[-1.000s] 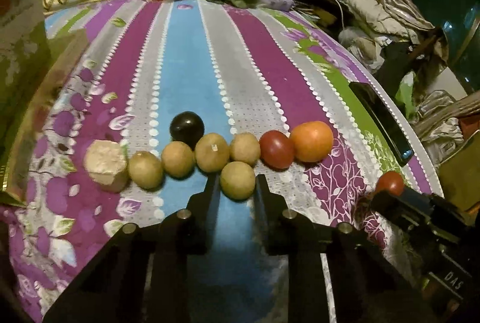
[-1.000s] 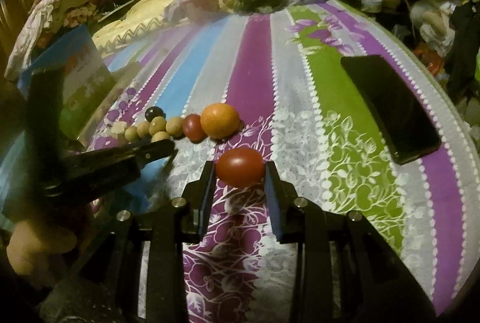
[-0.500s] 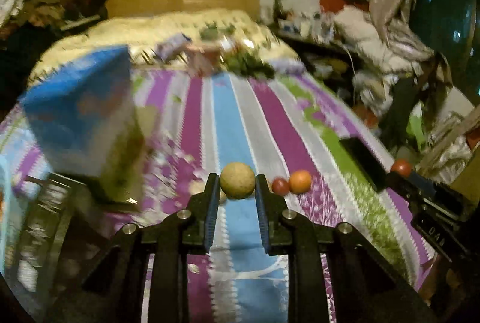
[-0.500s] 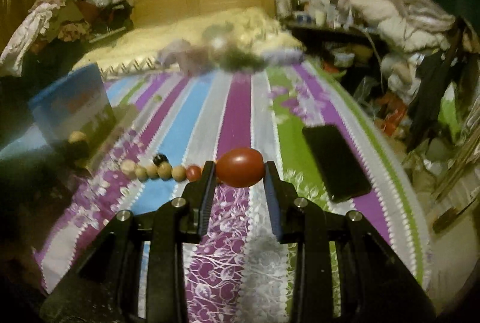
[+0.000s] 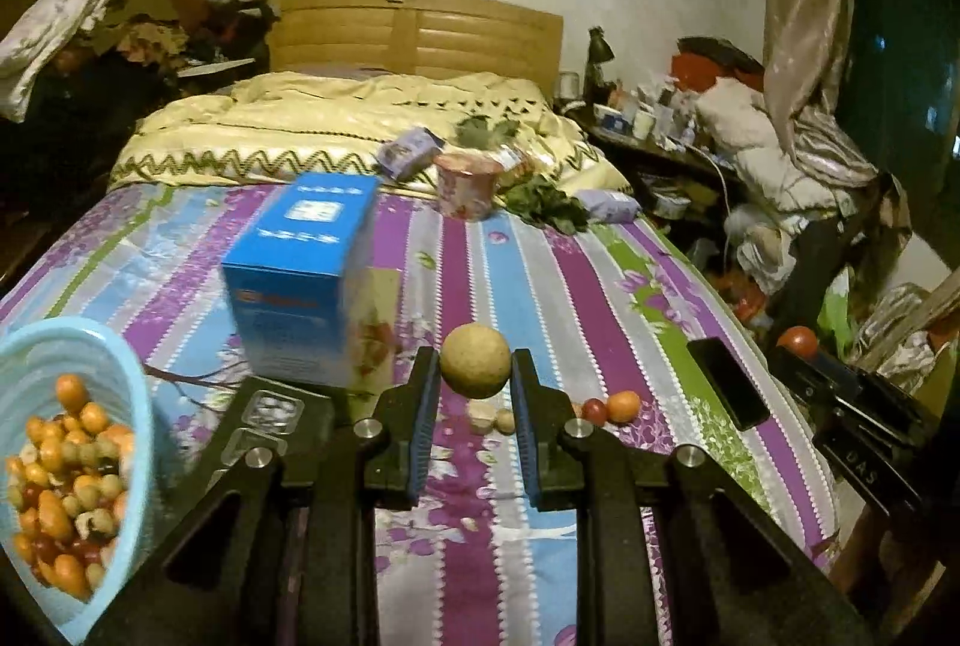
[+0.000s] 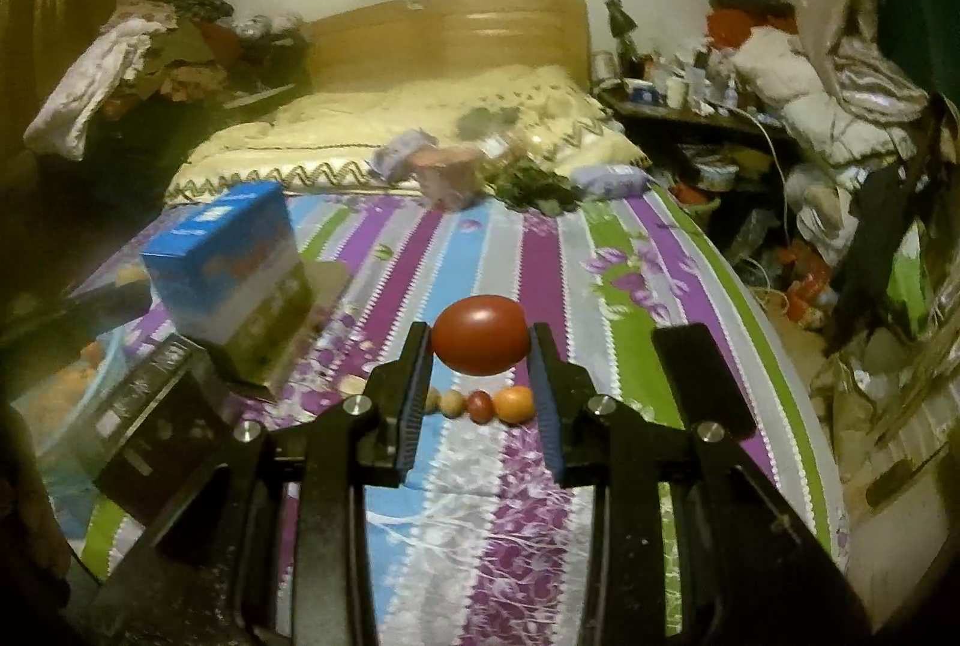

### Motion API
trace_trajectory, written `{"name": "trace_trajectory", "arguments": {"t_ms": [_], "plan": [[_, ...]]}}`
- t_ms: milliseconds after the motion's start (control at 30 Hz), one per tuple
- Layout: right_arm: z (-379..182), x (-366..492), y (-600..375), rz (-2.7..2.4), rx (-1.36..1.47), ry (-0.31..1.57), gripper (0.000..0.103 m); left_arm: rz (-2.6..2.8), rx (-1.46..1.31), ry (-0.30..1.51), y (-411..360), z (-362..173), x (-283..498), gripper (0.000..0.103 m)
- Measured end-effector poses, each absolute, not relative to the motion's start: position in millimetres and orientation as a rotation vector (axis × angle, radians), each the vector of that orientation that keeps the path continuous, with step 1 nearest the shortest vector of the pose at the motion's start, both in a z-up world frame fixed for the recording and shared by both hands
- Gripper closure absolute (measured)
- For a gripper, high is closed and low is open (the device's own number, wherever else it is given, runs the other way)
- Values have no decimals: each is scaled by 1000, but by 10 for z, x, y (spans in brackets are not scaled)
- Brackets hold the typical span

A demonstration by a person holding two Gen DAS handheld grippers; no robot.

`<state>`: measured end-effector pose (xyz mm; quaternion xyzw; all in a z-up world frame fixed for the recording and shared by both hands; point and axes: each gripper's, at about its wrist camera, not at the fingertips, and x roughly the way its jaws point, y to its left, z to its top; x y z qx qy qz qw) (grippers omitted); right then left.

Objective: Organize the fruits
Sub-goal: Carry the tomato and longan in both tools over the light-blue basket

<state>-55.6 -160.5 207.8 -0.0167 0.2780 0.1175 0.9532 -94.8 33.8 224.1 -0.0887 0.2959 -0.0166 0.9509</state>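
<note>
My left gripper (image 5: 474, 394) is shut on a round tan fruit (image 5: 474, 360), held well above the striped bedspread (image 5: 540, 286). My right gripper (image 6: 481, 376) is shut on a red oval tomato (image 6: 480, 343); the same tomato (image 5: 797, 341) and gripper show at the right edge of the left wrist view. Below, a short row of fruit lies on the bed: an orange one (image 6: 513, 404), a dark red one (image 6: 480, 406) and tan ones (image 6: 452, 403). A light blue basket (image 5: 129, 376) full of mixed small fruit sits at lower left.
A blue carton (image 5: 300, 280) stands on the bed left of centre. A black phone (image 6: 702, 382) lies on the green stripe at right. Packets, a cup and leafy greens (image 5: 540, 208) sit near the yellow quilt. Cluttered furniture lines the right side.
Both grippers have risen from the bedspread with their fruit, so the fruit row looks small and far. The blue basket has come into the left wrist view.
</note>
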Motion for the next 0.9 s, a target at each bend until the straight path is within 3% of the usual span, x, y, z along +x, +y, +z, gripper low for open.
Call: {"name": "trace_trajectory", "arguments": {"t_ms": [900], "plan": [[2556,-763,239,559,-122,538,70,330,-313,508,2315,2615,-1902,80]]}}
